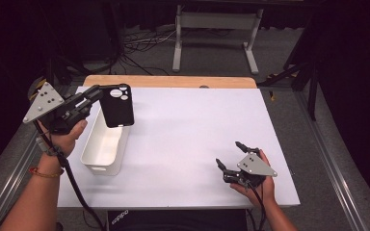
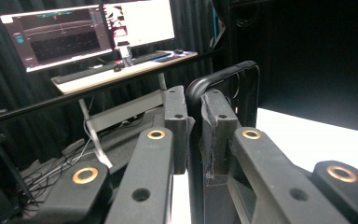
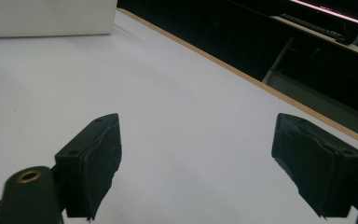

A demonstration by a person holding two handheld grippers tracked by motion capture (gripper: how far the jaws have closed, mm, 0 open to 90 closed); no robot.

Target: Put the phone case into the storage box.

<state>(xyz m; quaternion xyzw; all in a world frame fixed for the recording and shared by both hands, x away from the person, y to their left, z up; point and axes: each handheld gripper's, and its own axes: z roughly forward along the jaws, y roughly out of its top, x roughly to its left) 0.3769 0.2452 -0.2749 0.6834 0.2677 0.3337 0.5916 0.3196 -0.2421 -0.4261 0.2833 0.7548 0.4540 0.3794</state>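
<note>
The left gripper (image 1: pixel 98 92) is raised above the white table (image 1: pixel 183 139), with its jaws closed tight on the upper edge of a black phone case (image 1: pixel 117 105). The case hangs upright in the air over the far end of a white bin (image 1: pixel 105 144), and the camera cut-outs near its top face the high view. The bin is long and open-topped and sits on the table near its left edge, directly below and slightly nearer than the case. In the left gripper view the two jaw pads press on either side of the case's thin rim (image 2: pixel 223 79), which rises between them. Beyond the case in that view there is a desk (image 2: pixel 121 70) with lit monitors (image 2: pixel 60 35) on it, set against dark curtains. The right gripper (image 1: pixel 232 155) is well apart from the bin, low over the near right part of the table, and the person's right hand (image 1: pixel 260 185) grips it from behind. Its jaws are spread wide with nothing between them. In the right gripper view (image 3: pixel 196 158) only bare white tabletop lies between the two pads, and the side wall of the bin (image 3: pixel 46 18) shows at the upper left, far from the jaws.
</note>
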